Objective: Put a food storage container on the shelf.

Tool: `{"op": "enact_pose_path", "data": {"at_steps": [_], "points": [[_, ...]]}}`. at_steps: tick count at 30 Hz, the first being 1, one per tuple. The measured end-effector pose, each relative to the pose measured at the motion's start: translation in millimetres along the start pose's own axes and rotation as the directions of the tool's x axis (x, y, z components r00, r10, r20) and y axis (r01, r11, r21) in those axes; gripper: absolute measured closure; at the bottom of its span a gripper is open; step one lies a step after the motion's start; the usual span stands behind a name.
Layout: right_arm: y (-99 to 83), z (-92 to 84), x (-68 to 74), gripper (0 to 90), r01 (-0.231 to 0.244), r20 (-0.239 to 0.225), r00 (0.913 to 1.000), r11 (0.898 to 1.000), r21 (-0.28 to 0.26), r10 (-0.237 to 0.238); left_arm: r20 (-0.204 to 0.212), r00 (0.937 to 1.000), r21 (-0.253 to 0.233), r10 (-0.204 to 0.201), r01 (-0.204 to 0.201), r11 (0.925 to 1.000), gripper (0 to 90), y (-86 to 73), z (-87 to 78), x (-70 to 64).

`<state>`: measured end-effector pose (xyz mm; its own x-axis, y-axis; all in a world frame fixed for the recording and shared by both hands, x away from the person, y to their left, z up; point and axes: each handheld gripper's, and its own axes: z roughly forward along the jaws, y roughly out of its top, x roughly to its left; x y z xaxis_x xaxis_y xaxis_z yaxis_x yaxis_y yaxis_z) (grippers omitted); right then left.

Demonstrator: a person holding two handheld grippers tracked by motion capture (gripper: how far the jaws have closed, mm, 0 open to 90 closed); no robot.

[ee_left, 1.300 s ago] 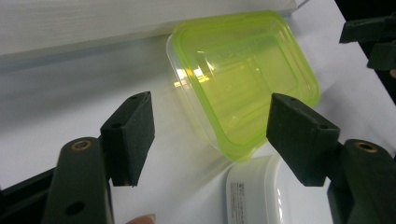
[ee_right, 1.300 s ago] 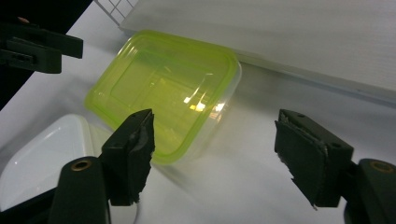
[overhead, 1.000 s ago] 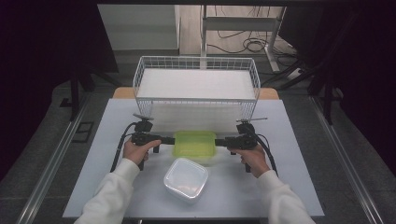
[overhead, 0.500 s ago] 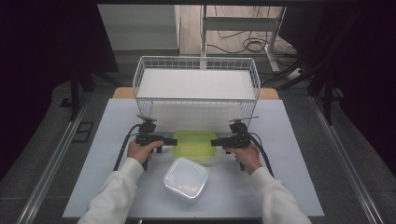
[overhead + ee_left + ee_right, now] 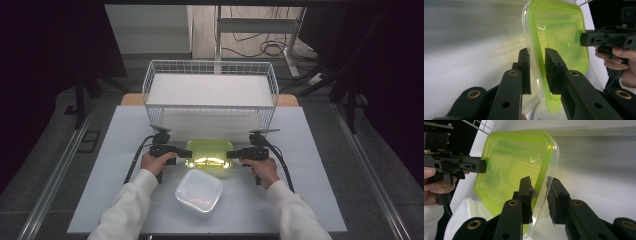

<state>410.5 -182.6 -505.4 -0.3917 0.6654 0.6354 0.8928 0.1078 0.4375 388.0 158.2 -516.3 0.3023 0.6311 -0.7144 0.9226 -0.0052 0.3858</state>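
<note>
Table [image 5: 125, 200] first, pale and wide, with the white wire basket [image 5: 210, 90] across its far edge. Near my side sits the white-lidded container [image 5: 199, 192], and just beyond it, between both tools, the green-lidded container [image 5: 209, 154]. My left gripper [image 5: 186, 153] has just been closing on its left rim, my right gripper [image 5: 231, 154] on the opposite rim; in each gripper view the jaws straddle the thin green lip with pads against it, so I read both as clamped on the box. My worry is that narrow, slick edge: if I lift unevenly or one side bites less, I judge the box could twist, pop free, or drop onto the white-lidded one.
</note>
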Motion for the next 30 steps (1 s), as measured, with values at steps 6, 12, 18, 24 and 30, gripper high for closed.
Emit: {"op": "enact_pose_path", "data": {"at_steps": [6,12,18,24,30], "points": [[-0.9,-3.7,2.7,76.8,0.016,-0.004,0.9999,1.000,-0.019,-0.016,-0.009,0.9998,-0.014,0.019,-0.019,0.9997,78.2,-1.2,-2.3,-4.2],[-0.3,-8.2,9.8,79.1,0.069,0.005,0.9976,0.996,-0.059,-0.068,-0.034,0.9972,-0.041,0.066,-0.067,0.9969,80.0,-1.5,-7.4,-10.9],[1.9,-14.1,17.9,79.0,0.124,0.013,0.9923,0.989,-0.084,-0.124,-0.039,0.9951,-0.079,0.091,-0.094,0.9924,80.0,-2.2,-14.4,-18.0],[4.6,-22.3,28.8,78.9,0.180,0.021,0.9837,0.978,-0.106,-0.178,-0.050,0.9891,-0.104,0.138,-0.143,0.9842,80.0,-1.1,-25.2,-28.2],[6.3,-35.9,45.8,78.7,0.236,0.030,0.9718,0.959,-0.156,-0.234,-0.063,0.9800,-0.151,0.189,-0.196,0.9690,80.1,0.9,-40.4,-45.9]]}}
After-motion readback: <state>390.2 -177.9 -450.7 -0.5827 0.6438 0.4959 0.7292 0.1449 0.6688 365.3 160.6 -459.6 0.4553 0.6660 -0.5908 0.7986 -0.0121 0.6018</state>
